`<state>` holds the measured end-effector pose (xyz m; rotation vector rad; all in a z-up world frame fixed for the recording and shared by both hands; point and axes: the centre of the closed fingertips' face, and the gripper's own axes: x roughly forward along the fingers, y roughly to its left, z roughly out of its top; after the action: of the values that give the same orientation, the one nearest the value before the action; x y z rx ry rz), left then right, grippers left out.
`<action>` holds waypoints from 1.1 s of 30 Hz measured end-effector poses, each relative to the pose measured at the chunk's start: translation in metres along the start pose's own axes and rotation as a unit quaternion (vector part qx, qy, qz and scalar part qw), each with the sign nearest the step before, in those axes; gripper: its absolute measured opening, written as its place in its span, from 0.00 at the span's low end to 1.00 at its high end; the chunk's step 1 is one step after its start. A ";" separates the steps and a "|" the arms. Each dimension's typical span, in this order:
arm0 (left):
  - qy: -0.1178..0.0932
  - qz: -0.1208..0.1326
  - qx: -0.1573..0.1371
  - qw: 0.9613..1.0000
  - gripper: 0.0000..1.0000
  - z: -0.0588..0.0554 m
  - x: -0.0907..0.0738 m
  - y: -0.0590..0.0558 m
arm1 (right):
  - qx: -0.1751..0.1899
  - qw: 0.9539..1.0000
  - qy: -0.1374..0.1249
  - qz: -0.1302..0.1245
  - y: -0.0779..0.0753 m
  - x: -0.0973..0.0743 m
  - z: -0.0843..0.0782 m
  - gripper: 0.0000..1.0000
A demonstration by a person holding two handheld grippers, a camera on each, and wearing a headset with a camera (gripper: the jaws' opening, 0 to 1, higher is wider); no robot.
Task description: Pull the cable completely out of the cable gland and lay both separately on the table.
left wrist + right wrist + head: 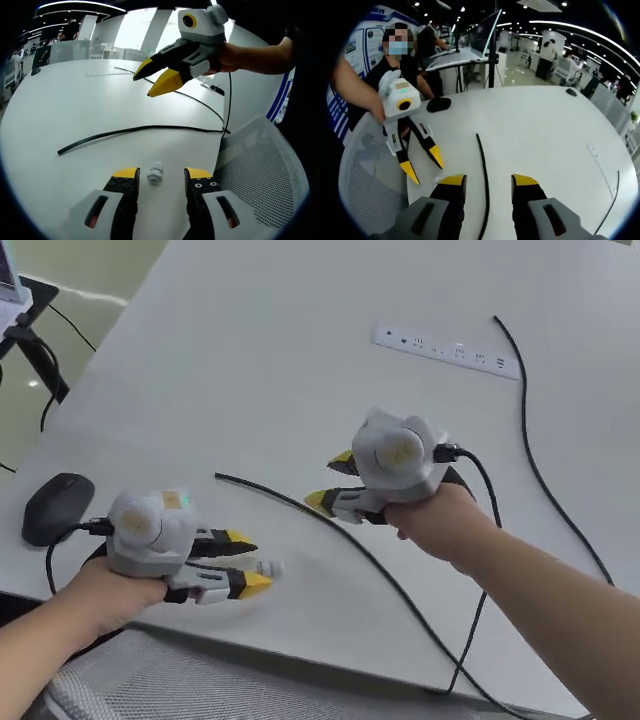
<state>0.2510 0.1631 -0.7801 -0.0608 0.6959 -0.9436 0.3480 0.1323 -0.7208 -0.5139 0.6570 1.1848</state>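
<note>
Cable (140, 128) black, cable gland (155, 173) white, desk (250, 360) plain white. Left gripper (255, 562) and right gripper (328, 480): pale grey bodies, black jaws with yellow tips. Mouse (55, 505) black, power strip (445, 348) white, chair mesh (150, 680) grey.
</note>
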 end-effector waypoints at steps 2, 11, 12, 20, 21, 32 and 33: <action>0.000 0.003 -0.001 1.000 0.41 0.002 -0.004 -0.002 | 0.013 1.000 -0.011 0.000 0.002 -0.012 0.004 0.36; -0.024 0.017 -0.018 0.999 0.49 0.018 -0.022 -0.007 | 0.059 0.995 -0.075 -0.008 0.008 -0.061 0.018 0.47; -0.027 0.020 -0.016 0.999 0.50 0.021 -0.027 -0.010 | 0.073 0.993 -0.087 -0.011 0.008 -0.070 0.018 0.49; -0.038 0.035 -0.013 0.999 0.61 0.034 -0.043 -0.018 | 0.096 0.986 -0.131 -0.029 0.016 -0.115 0.007 0.56; -0.041 0.036 -0.012 0.998 0.62 0.036 -0.044 -0.019 | 0.100 0.985 -0.134 -0.031 0.017 -0.118 0.004 0.57; -0.053 0.050 -0.019 0.997 0.72 0.045 -0.061 -0.022 | 0.149 0.977 -0.139 -0.057 0.034 -0.147 -0.051 0.68; -0.053 0.050 -0.021 0.997 0.72 0.045 -0.063 -0.023 | 0.154 0.976 -0.141 -0.060 0.036 -0.149 -0.056 0.69</action>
<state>0.2362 0.1863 -0.7041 -0.1112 0.6149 -0.8244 0.2680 0.0053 -0.6565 -0.1176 0.5420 0.9958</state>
